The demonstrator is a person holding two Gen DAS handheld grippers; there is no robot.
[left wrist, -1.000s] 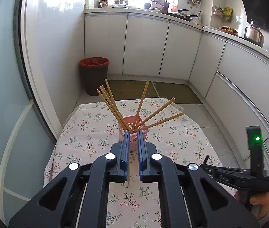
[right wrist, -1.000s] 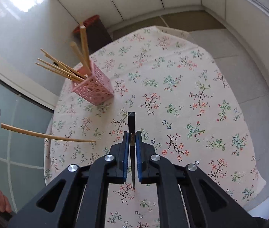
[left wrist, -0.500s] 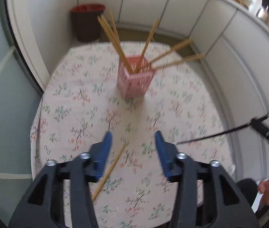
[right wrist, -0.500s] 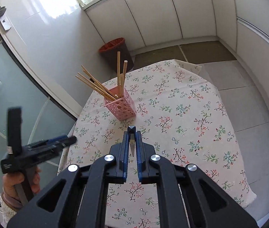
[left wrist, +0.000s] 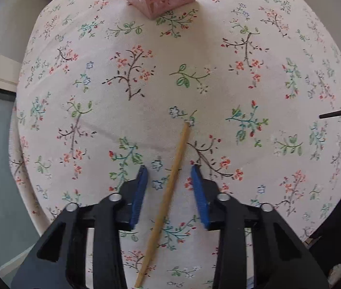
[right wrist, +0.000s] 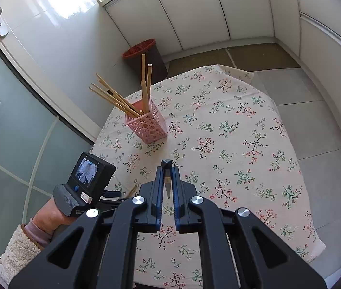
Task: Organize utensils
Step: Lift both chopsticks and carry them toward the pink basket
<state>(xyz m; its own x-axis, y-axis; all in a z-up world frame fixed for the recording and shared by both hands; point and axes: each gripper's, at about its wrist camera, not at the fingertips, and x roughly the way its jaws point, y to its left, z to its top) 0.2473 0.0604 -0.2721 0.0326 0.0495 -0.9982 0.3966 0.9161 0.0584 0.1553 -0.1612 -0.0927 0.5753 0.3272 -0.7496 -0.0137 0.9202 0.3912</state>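
Dropped from its raised view of the kitchen, the left gripper (left wrist: 169, 187) now points straight down over the floral tablecloth (left wrist: 278, 77) near its front edge. Its jaws have just been closing and stand apart astride a loose pale bamboo chopstick (left wrist: 168, 192), not touching it. That stick lies flat and slanted, well short of the pink perforated plastic holder (right wrist: 147, 126) standing toward the far-left edge with more chopsticks upright inside. The right gripper (right wrist: 168, 192) is clamped on a dark slim utensil (right wrist: 167, 168). A good pickup likely needs the pads squared across the stick before squeezing.
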